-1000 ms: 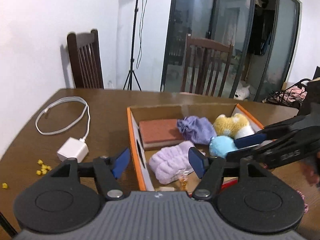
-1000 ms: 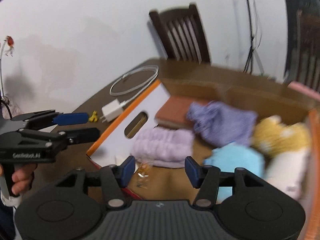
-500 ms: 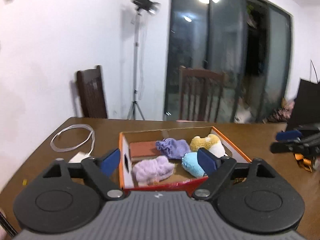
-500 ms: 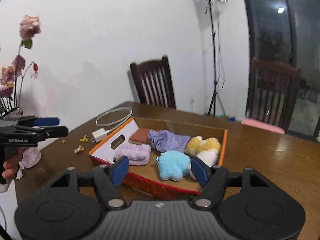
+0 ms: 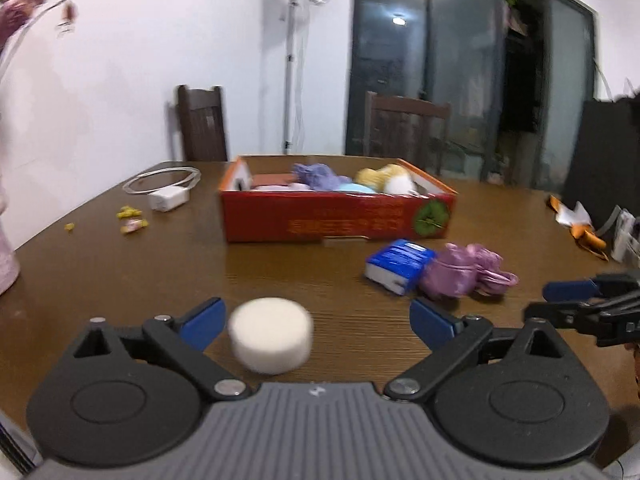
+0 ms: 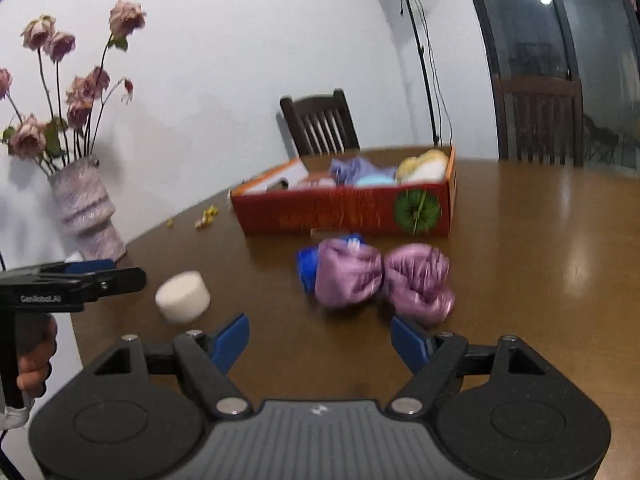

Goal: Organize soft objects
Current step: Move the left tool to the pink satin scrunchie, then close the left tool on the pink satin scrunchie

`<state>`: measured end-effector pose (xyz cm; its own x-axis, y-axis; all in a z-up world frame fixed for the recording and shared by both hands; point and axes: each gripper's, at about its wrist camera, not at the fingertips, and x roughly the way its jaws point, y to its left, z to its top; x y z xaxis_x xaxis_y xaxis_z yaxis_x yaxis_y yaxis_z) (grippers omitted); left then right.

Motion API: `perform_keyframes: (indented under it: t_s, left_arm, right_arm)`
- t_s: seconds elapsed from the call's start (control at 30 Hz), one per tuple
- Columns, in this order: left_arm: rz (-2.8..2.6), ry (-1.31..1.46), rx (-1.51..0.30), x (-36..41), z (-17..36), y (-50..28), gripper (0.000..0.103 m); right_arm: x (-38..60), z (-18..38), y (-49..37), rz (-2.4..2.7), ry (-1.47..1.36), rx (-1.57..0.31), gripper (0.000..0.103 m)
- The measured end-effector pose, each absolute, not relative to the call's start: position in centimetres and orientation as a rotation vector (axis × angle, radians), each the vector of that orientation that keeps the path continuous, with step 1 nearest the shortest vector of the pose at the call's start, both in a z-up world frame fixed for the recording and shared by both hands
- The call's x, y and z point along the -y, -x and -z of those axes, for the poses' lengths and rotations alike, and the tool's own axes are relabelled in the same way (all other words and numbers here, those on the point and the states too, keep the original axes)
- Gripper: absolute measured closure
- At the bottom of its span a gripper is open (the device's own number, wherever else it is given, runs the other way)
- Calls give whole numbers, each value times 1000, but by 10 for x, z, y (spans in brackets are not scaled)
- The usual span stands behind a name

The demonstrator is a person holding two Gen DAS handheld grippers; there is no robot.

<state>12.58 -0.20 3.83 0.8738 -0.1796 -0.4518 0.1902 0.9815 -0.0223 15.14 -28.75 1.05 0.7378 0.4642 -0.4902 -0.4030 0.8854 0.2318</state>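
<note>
Here, white sponge (image 5: 271, 339) between left claw (image 5: 316, 320) fingers.

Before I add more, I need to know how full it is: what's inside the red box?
The box holds a purple cloth, a yellow and white plush and something light blue. Its front wall hides the lower contents.

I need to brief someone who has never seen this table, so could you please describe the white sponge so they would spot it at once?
Start at the red cardboard box of soft toys on the brown wooden table. Come toward the near edge: the white sponge sits alone on bare wood, just ahead of the open left gripper. It is a plain white round puck, unlike the shiny purple bundle and blue packet nearby.
</note>
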Motion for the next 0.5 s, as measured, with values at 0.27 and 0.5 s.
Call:
perform_keyframes:
  t_s: [0.27,0.5]
  left_arm:
    - [387,-73,-444,77,-42,-169,29]
    - [434,-99,-578,121,-9,-229,76]
  right_arm:
    - [320,-15,-194,-286,-160,-520,38]
    - [332,1,-251,-244,-166,-586,46]
